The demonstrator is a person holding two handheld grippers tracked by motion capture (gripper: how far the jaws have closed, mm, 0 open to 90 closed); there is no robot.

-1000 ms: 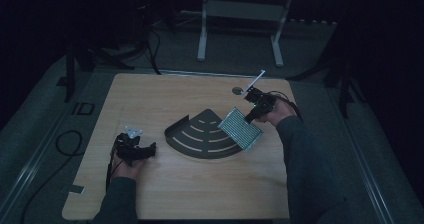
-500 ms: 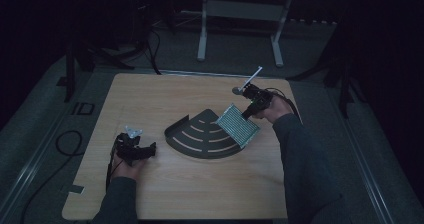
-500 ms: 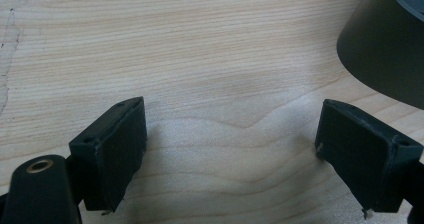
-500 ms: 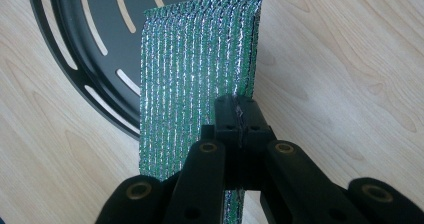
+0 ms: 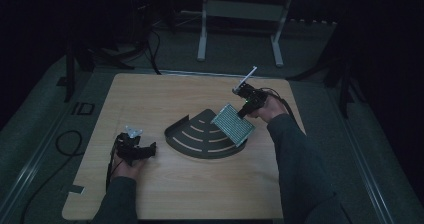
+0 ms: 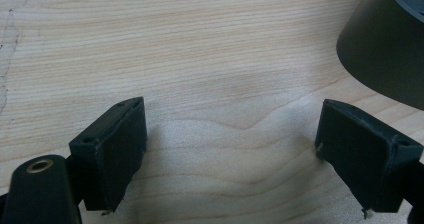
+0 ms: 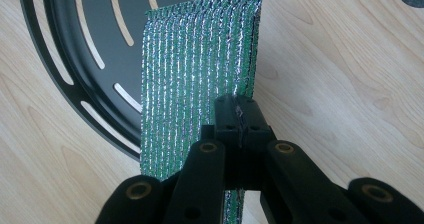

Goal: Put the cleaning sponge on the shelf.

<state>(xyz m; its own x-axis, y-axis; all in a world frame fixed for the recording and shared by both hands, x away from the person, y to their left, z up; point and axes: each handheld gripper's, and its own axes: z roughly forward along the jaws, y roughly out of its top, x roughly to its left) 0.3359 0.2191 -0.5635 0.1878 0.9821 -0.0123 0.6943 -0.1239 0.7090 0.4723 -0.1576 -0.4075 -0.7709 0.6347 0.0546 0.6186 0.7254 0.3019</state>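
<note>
The green metallic mesh sheet (image 5: 233, 124) hangs above the right part of the dark slotted quarter-round tray (image 5: 200, 141), raised off the surface (image 5: 165, 99) and tilted. In the right gripper view the sheet (image 7: 200, 84) shows fine silver and green ribs and covers part of the tray (image 7: 75, 59); its right edge extends over bare wood.

The right tool (image 5: 243, 109) is clenched on the far right edge of the sheet. In the right gripper view the two black jaws of this tool (image 7: 239, 115) meet with the sheet pinched between them. The person's right hand (image 5: 265, 109) holds the tool from the right side of the surface, with the sleeve running toward the near edge.

The tray lies flat at the centre of the surface, its curved rim toward the near side.

The left tool (image 5: 150, 149) rests low at the near left, well apart from the sheet and just left of the tray. It is released: in the left gripper view its jaws (image 6: 230, 159) stand wide apart over bare wood (image 6: 200, 59), with the tray's outer wall (image 6: 385, 49) at the upper right. The left hand (image 5: 127, 159) grips its body.
</note>
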